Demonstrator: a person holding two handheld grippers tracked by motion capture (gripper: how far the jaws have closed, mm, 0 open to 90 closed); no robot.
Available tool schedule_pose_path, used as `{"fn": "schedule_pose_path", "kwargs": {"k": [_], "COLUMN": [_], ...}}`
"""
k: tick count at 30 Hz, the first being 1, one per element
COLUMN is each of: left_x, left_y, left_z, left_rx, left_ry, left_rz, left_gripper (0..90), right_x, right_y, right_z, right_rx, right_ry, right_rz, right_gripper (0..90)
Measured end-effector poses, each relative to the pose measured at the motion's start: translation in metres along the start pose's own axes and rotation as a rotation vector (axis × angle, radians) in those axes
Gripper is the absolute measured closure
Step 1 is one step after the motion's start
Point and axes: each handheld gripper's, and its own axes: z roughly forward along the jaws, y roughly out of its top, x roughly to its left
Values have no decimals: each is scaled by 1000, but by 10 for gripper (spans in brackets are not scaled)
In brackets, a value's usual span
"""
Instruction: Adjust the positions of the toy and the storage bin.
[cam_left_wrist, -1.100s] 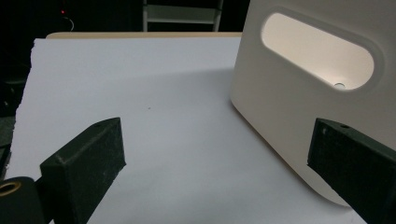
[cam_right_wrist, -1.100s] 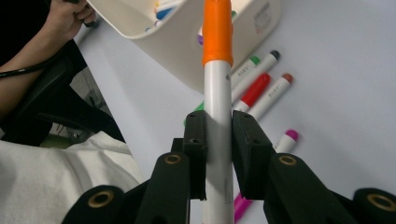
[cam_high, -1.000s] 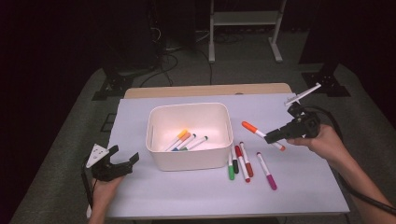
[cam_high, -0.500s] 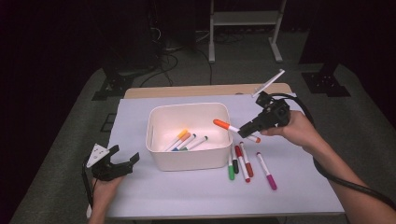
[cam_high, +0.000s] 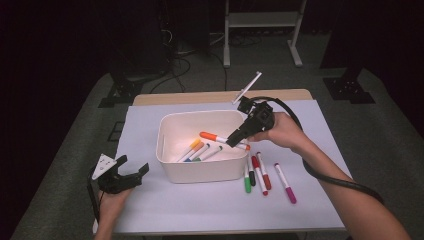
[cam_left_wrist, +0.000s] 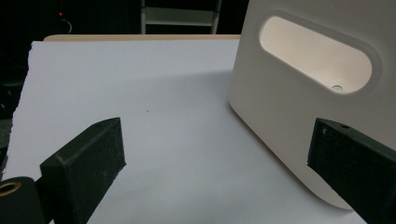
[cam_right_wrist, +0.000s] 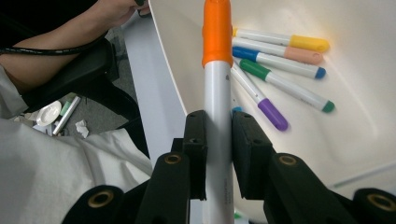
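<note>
Orange-capped marker carried over the bin

The orange marker (cam_high: 220, 138) hangs above the white bin (cam_high: 165, 150), clamped at its white barrel by the right gripper (cam_high: 234, 139); its long axis runs out from the jaws toward ten o'clock, cap leading. At eight o'clock, well apart, the left gripper (cam_high: 131, 170) rests with jaws wide and empty.

Light falls from above onto the worktop (cam_high: 165, 210); the surrounding room is near black. The white bin (cam_high: 200, 172) glows warm inside (mild glare). High view soft and grainy. In the left gripper view, near pads (cam_left_wrist: 86, 163) are slightly blurred.
</note>
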Motion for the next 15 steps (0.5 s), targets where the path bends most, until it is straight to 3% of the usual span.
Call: {"fn": "schedule_pose_path", "kwargs": {"k": [5, 15], "left_x": [0, 0], "left_y": [0, 0], "left_z": [0, -1], "left_rx": [-4, -8], "left_ry": [0, 0], "left_rz": [0, -1], "left_gripper": [26, 26], "right_x": [-2, -10], "right_y": [13, 30], "right_z": [22, 61], "right_rx": [40, 83], "right_ry": [8, 30], "right_rz": [-28, -35], "right_gripper": [755, 754]}}
